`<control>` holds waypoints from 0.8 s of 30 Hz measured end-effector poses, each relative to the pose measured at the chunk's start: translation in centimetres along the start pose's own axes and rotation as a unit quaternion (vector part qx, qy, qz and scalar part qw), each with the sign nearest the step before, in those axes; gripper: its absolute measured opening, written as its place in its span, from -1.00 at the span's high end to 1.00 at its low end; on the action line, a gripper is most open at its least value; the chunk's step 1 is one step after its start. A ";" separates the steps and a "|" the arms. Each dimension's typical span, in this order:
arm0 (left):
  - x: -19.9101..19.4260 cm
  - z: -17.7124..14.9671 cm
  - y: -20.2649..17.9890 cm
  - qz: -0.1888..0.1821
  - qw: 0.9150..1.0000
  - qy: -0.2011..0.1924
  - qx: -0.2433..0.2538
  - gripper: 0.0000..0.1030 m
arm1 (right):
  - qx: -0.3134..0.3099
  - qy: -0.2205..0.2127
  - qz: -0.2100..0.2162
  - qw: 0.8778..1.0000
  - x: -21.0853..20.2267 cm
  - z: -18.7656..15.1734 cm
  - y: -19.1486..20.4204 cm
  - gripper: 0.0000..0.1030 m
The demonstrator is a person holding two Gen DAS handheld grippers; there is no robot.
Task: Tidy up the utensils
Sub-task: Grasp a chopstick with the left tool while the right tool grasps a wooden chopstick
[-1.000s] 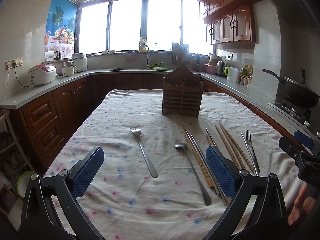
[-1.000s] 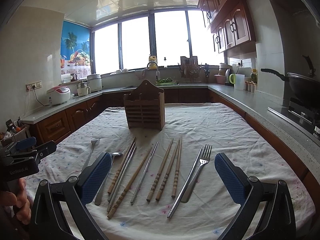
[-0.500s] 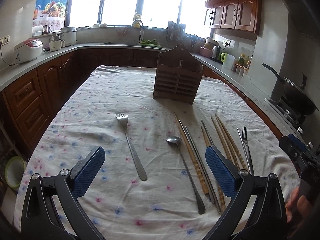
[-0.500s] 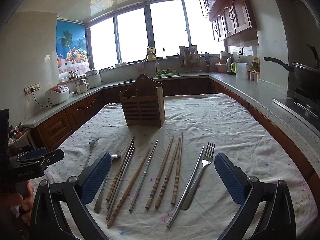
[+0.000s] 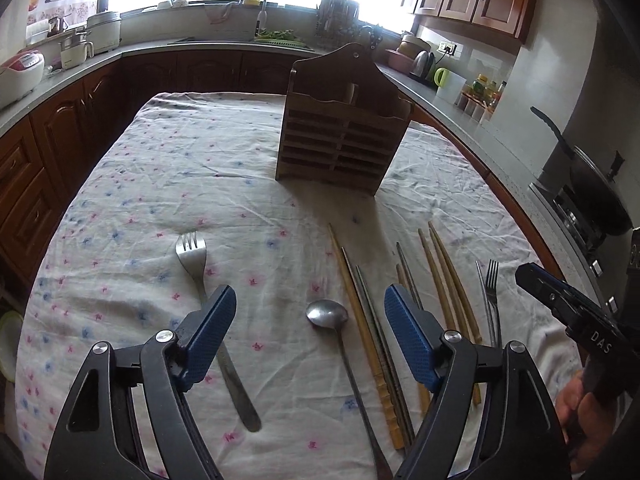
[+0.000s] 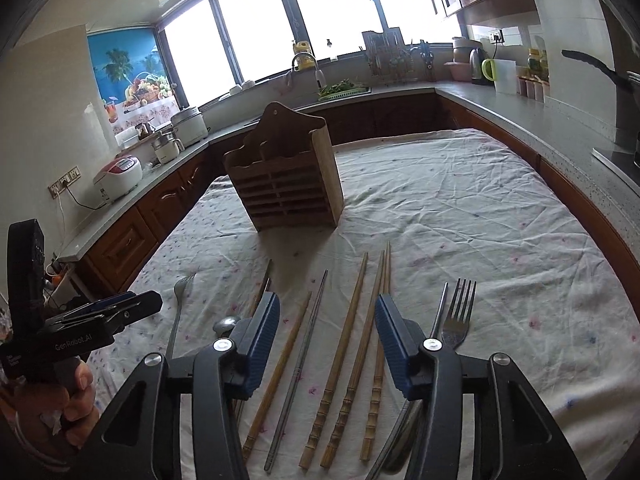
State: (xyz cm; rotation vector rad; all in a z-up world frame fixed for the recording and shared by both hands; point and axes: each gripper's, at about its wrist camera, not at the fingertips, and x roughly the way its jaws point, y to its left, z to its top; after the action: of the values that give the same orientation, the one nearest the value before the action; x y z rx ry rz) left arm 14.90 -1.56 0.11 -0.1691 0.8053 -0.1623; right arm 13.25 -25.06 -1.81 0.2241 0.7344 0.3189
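Left gripper held low over the flowered tablecloth, blue pads apart with nothing between them but cloth and cutlery below. Spoon lying in the gap, bowl nearer the right pad, handle running back under the tool. Lone fork just beyond and left of the left pad, tines pointing away, handle passing behind that pad and out again beneath it. Wooden and metal chopsticks between spoon and right pad, more of them fanned out past the right pad, then a second fork farther right. Wooden utensil holder upright straight ahead, well apart from the pads, beyond the tips of the chopsticks.

Right gripper likewise spread wide, gripping nothing. Between its pads: one plain wooden chopstick, one metal chopstick and two ridged bamboo ones, all lying lengthwise away from the tool; a third bamboo stick partly behind the right pad. Fork and a metal rod beside it just outside the right pad. Holder ahead and a little left, apart from the chopstick tips. Spoon bowl peeping out beside the left pad.
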 end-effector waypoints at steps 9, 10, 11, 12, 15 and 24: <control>5.5 3.1 -0.7 -0.006 0.998 0.060 0.014 0.03 | 0.007 0.056 0.001 0.998 5.5 2.5 -0.7 0.46; 6.2 3.4 -0.8 -0.009 0.998 0.068 0.013 0.09 | 0.007 0.064 -0.002 0.998 6.2 2.6 -0.8 0.48; 6.8 3.7 -0.8 -0.013 0.997 0.076 0.013 0.15 | 0.009 0.074 -0.004 0.997 6.9 2.7 -1.0 0.54; 7.5 4.0 -0.9 -0.017 0.996 0.084 0.013 0.16 | 0.011 0.084 -0.007 0.996 7.7 2.8 -1.2 0.56; 9.1 4.7 -1.1 -0.024 0.995 0.099 0.015 0.16 | 0.015 0.106 -0.012 0.994 9.7 3.1 -1.8 0.62; 13.0 5.8 -1.8 -0.028 0.990 0.135 0.031 0.57 | 0.015 0.146 -0.022 0.989 13.5 3.2 -3.0 0.72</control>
State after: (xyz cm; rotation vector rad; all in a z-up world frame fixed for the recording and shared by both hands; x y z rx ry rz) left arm 27.85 -5.50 -4.65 -0.1116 1.0649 -0.2660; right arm 25.45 -23.25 -8.77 0.1907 1.0321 0.3011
